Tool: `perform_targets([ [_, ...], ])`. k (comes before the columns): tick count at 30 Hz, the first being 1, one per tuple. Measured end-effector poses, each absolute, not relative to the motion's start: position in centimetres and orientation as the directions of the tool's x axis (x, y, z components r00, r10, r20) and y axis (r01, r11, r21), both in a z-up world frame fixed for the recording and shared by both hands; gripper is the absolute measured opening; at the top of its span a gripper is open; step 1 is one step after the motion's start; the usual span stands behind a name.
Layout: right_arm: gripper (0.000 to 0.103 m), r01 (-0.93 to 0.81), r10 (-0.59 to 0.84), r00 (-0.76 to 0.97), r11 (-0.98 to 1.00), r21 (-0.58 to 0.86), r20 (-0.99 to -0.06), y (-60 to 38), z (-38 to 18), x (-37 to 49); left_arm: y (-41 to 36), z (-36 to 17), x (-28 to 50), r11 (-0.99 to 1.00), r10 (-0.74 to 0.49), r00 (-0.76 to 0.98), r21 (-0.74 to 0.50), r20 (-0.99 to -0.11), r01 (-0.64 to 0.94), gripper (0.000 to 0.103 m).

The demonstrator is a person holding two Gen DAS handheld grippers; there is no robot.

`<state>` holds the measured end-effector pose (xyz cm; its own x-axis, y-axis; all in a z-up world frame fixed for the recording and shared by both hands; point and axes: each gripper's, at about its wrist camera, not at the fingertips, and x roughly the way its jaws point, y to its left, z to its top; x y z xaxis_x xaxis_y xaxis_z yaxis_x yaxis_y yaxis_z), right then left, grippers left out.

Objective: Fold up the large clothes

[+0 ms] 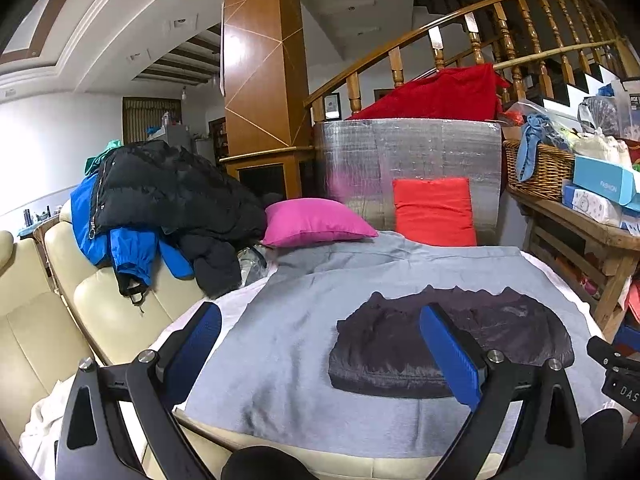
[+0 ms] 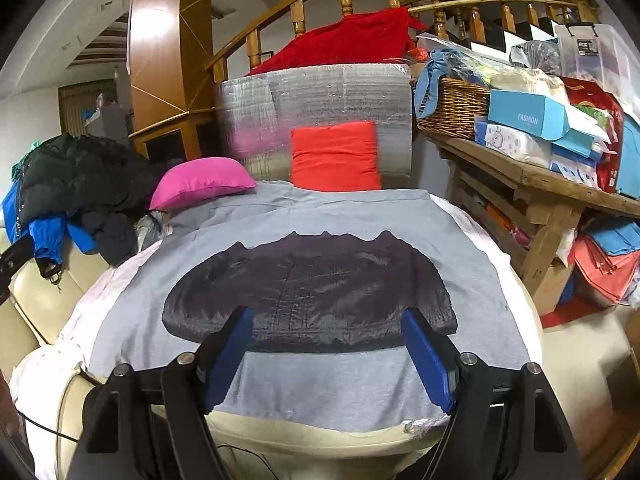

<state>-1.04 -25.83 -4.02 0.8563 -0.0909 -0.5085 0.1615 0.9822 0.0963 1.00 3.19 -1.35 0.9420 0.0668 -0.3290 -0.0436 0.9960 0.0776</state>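
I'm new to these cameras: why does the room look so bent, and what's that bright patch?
Left wrist view: fisheye lens bows the stair railing and darkens the corners; glare on the wooden pillar. Right wrist view: same bending, glare on the pillar again, grey garment evenly lit.

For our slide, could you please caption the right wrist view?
Open right gripper hovers above a flat grey shirt with dark print.

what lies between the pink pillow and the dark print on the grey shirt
Only bare grey shirt cloth lies between the pink pillow and the dark print; the right wrist view shows it.
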Motion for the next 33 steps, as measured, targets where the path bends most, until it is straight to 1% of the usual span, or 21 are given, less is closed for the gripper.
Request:
perform_targets([
  [8,0.079,0.178,-0.107,0.846,0.980,0.088,-0.523,-25.9,-4.3,-0.8,3.4,-1.7,1.2,0.994,0.082,0.937,0.091,-0.340,-0.054,0.099],
  [19,0.079,0.212,-0.166,0.845,0.977,0.032,-0.509,-25.4,-3.8,-1.7,2.7,-1.4,0.6,0.994,0.066,0.941,0.100,-0.331,-0.035,0.099],
  [33,0.079,0.193,-0.169,0.854,0.981,-0.003,-0.493,-24.1,-3.2,-1.7,2.6,-1.1,-0.1,0.996,0.040,0.948,0.092,-0.316,-0.011,0.099],
])
